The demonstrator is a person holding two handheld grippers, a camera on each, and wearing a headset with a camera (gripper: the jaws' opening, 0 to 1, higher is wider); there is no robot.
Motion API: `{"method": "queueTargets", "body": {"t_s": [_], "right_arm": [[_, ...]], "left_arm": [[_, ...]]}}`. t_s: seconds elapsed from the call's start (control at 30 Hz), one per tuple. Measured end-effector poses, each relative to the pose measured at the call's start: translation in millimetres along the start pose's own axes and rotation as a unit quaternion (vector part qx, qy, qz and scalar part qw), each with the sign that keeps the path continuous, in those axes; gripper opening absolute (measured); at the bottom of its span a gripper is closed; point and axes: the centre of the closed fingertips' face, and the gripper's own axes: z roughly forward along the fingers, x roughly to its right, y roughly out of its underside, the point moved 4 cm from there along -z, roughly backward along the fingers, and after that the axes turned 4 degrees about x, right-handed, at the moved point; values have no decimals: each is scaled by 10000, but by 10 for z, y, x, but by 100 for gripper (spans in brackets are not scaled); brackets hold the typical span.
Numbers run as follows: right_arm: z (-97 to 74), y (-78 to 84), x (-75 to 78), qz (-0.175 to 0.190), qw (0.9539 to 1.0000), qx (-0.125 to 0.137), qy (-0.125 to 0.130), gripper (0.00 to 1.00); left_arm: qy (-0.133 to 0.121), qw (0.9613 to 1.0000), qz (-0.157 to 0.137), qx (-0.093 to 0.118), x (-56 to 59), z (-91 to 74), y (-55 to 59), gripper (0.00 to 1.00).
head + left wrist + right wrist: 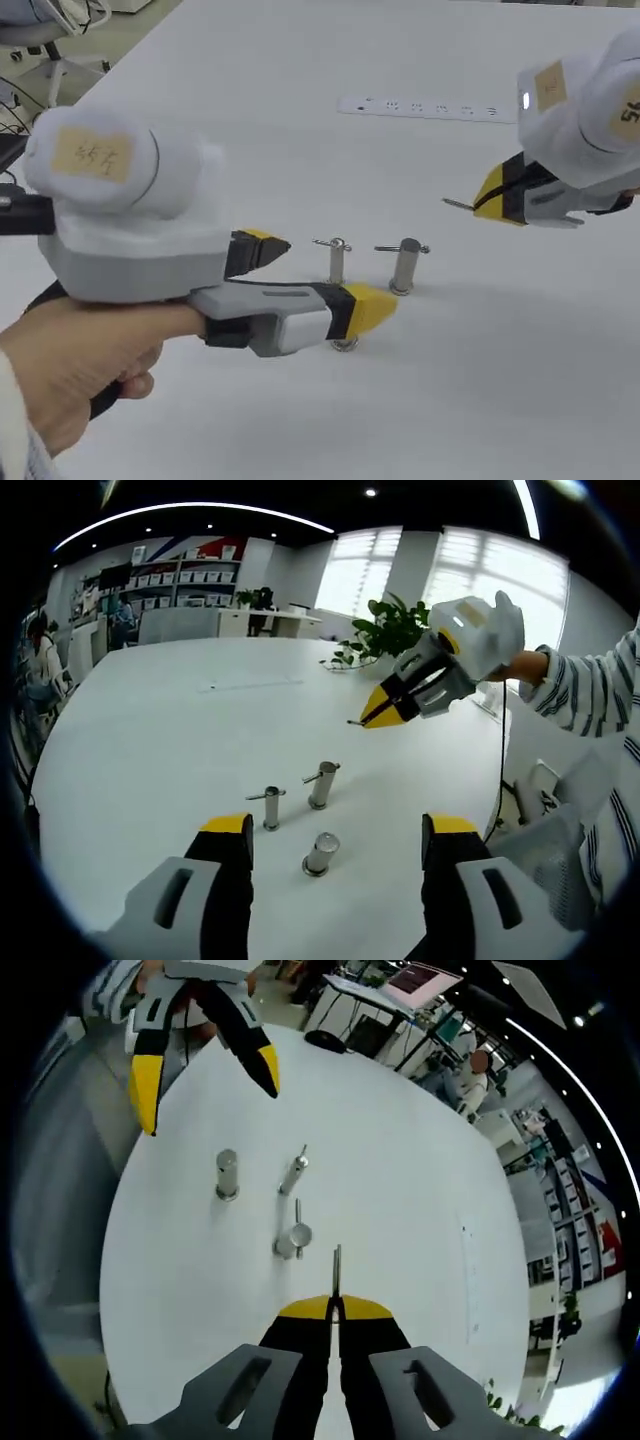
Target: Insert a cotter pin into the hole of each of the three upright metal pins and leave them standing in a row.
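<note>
Grip: left tongs [340,825] spread, bare post [320,852] between jaws, I judge to steady it | right tongs [337,1308] pinch cotter pin [337,1265] aloft, ready for its hole | other two posts [321,785] pinned.

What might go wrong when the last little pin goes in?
The bare metal pin stands loose near the open left gripper, so a nudge could tip it. The right gripper pinches the thin cotter pin only at its end; it might twist or slip at the hole. The two finished pins stand close by and could get bumped.
</note>
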Motion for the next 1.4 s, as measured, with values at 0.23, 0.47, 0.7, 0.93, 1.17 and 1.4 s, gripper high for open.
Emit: {"method": "queueTargets", "body": {"t_s": [0.23, 0.47, 0.7, 0.93, 1.17, 1.4], "right_arm": [[-77, -157, -178, 14, 9998, 176, -10, 2], [-129, -241, -325, 114, 9993, 355, 11, 2], [-174, -275, -456, 228, 9985, 489, 59, 2], [-209, -302, -502, 222, 9982, 538, 158, 2], [-216, -324, -523, 252, 9978, 576, 199, 2], [-224, -336, -531, 288, 9974, 618, 235, 2]], "left_arm": [[184, 9998, 66, -24, 43, 108, -89, 61], [370, 9993, 14, -43, 106, 231, -146, 53], [662, 9974, -254, -90, 172, 351, -195, 45], [940, 9936, -613, -127, 244, 450, -212, 33], [1154, 9901, -757, -244, 335, 507, -195, 20], [1270, 9886, -743, -330, 402, 517, -180, 11]]}}
